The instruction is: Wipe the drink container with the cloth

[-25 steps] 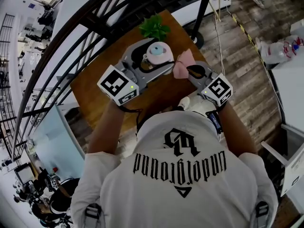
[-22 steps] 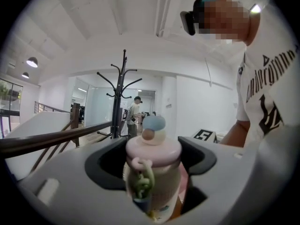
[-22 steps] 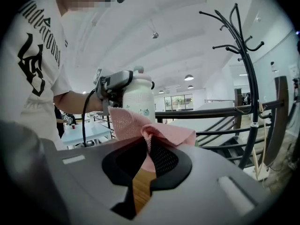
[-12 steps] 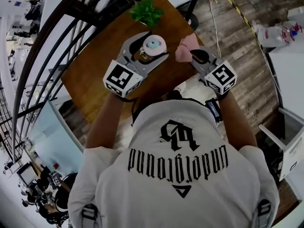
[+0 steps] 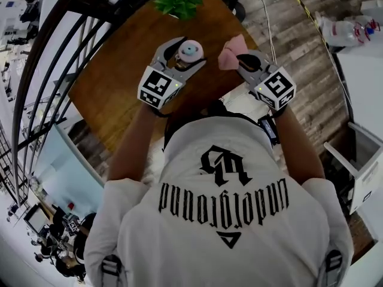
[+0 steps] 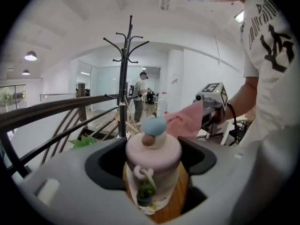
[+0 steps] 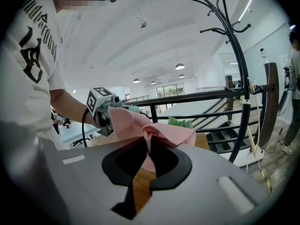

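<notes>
The drink container [image 5: 189, 52] [image 6: 153, 168] is a small bottle with a pink lid and a pale blue knob on top. My left gripper [image 5: 182, 54] [image 6: 153, 161] is shut on it and holds it upright above the wooden table [image 5: 114, 94]. The pink cloth [image 5: 230, 44] [image 7: 150, 130] is bunched between the jaws of my right gripper [image 5: 238, 54] [image 7: 149, 156], which is shut on it. The cloth hangs just right of the container with a small gap between them; in the left gripper view the cloth [image 6: 186, 122] shows beyond the lid.
A green potted plant [image 5: 177, 0] stands at the table's far corner. A dark curved stair railing [image 5: 72, 40] runs along the left of the table. A black coat stand [image 6: 124, 74] rises behind it. Plank floor and a white table [image 5: 365, 82] lie to the right.
Both grippers have risen and moved farther out over the table, keeping hold of the container and the cloth. The gap between the two has stayed about the same.
</notes>
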`<state>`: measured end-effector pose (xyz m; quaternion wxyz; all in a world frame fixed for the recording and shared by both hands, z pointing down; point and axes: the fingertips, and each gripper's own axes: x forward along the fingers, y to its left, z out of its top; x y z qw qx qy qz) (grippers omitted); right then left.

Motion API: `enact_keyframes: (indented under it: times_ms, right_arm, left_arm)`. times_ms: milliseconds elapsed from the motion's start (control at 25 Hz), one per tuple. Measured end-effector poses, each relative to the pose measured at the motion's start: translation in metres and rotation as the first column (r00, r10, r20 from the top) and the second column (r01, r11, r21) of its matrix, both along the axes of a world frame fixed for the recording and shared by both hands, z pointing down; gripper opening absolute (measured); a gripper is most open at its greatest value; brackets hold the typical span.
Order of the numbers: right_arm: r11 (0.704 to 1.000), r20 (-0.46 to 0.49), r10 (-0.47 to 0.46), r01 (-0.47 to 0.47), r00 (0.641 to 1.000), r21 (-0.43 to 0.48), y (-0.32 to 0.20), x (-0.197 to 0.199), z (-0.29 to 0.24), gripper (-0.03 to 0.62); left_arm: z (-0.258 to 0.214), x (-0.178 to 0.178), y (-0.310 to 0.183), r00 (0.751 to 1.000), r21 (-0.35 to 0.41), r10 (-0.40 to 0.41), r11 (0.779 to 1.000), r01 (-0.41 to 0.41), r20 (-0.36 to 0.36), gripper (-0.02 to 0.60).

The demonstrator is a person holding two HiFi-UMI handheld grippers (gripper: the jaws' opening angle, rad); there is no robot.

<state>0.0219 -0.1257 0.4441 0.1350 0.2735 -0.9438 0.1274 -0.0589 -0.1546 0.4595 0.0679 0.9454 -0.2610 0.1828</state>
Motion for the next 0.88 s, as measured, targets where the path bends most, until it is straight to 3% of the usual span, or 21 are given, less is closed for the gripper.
enact_keyframes:
  times_ms: [560, 880]
  right_arm:
    - [0.996, -0.039, 0.026, -0.029, 0.999, -0.080, 0.000, 0.000, 0.043, 0.026]
    - [0.993, -0.048, 0.040, -0.045, 0.998, -0.109, 0.003, 0.006, 0.059, 0.026]
  left_arm:
    - [0.092, 0.003, 0.000, 0.991, -0.102, 0.038, 0.994, -0.025, 0.132, 0.387]
    - [0.135, 0.000, -0.003, 0.984, -0.145, 0.021, 0.989, 0.006, 0.178, 0.387]
